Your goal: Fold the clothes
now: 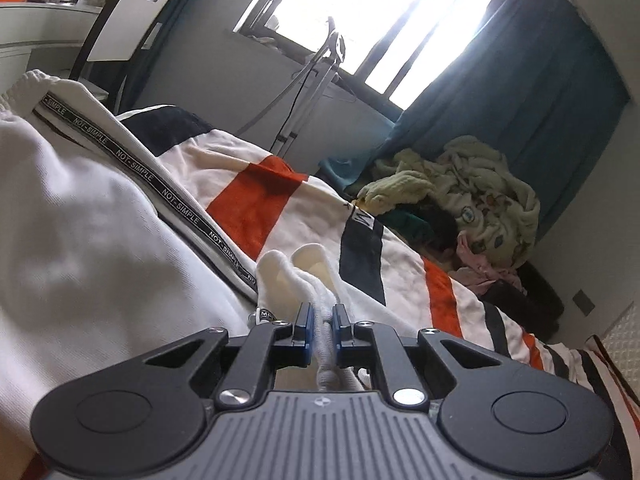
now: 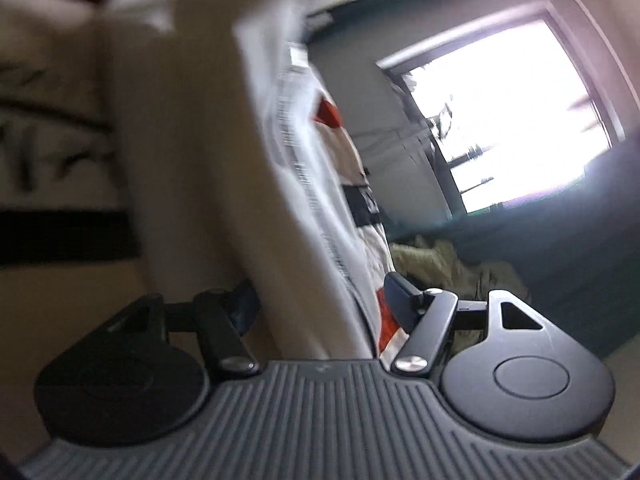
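A white garment (image 1: 100,220) with a black "NOT-SIMPLE" tape (image 1: 132,164) lies bunched on the bed at the left. My left gripper (image 1: 320,312) is shut on its white ribbed edge (image 1: 296,272), which stands up in a small fold between the blue pads. In the blurred right wrist view the same white garment (image 2: 208,160) hangs as a thick fold straight down between the wide-apart fingers (image 2: 402,300) of my right gripper (image 2: 320,300). The right gripper's jaws stand open around the cloth, and its left finger is half hidden behind it.
A white bedspread with orange and navy blocks (image 1: 248,200) covers the bed under the garment. A pile of yellow-green and pink clothes (image 1: 472,188) sits at the far end below teal curtains (image 1: 520,80). A chair (image 1: 128,20) and a metal stand (image 1: 316,80) stand by the window wall.
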A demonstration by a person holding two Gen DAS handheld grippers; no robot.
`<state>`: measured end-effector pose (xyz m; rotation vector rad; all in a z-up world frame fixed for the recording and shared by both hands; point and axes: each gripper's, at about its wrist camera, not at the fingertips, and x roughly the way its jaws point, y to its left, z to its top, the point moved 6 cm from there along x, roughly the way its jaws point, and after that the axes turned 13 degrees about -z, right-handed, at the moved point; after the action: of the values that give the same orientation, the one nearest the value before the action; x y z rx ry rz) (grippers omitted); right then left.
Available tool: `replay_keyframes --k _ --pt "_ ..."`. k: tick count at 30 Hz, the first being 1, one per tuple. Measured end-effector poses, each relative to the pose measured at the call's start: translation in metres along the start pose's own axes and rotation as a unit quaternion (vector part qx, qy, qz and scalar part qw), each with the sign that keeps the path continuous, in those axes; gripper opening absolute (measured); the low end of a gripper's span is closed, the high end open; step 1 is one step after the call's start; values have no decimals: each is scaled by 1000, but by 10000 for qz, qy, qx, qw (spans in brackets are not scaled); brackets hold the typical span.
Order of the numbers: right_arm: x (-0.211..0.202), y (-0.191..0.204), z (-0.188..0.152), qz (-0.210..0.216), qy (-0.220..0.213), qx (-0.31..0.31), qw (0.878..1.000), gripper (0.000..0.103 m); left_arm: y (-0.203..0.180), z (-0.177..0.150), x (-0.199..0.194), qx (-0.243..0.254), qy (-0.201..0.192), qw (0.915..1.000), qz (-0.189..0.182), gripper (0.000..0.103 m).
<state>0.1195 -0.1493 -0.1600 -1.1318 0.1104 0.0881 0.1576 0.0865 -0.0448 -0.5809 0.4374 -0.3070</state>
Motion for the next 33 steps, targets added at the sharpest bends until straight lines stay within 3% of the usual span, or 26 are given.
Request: replay_keyframes --k 4,8,11,13,16,19,23,25,29,31,33 --pt "29 13 -5 -7 224 -270 9994 67 4 -4 0 -81 -51 10000 -1 10" --pt "54 -8 -18 -375 872 318 9950 68 12 -18 2 -283 -65 9994 167 10" --pt "61 -31 -36 -708 1326 692 9862 84 7 -28 16 -216 76 9995 204 10" --pt "62 -38 -44 -806 1523 850 9814 84 -2 -31 25 84 147 9997 195 10" --pt "59 -50 -53 -1038 1782 1011 9733 84 -11 -36 43 81 305 9995 39 10" --pt "66 -59 -77 -961 2355 1541 9548 84 -20 -46 61 338 496 9982 -35 11" --pt "66 -71 -100 -374 2913 2696 9171 84 -18 -59 68 479 635 9968 116 11" --pt "51 -81 -93 -58 2868 3044 9083 83 -14 -58 68 396 668 9969 83 11" --pt "-9 -94 -59 605 1879 3765 9051 83 -10 -57 68 341 729 9967 55 11" --pt "-25 -107 -45 986 1300 4316 8872 83 -11 -57 66 403 749 9963 72 11" --pt "-21 -121 -42 1252 1017 4940 8544 83 -13 -56 65 459 774 9959 97 11"
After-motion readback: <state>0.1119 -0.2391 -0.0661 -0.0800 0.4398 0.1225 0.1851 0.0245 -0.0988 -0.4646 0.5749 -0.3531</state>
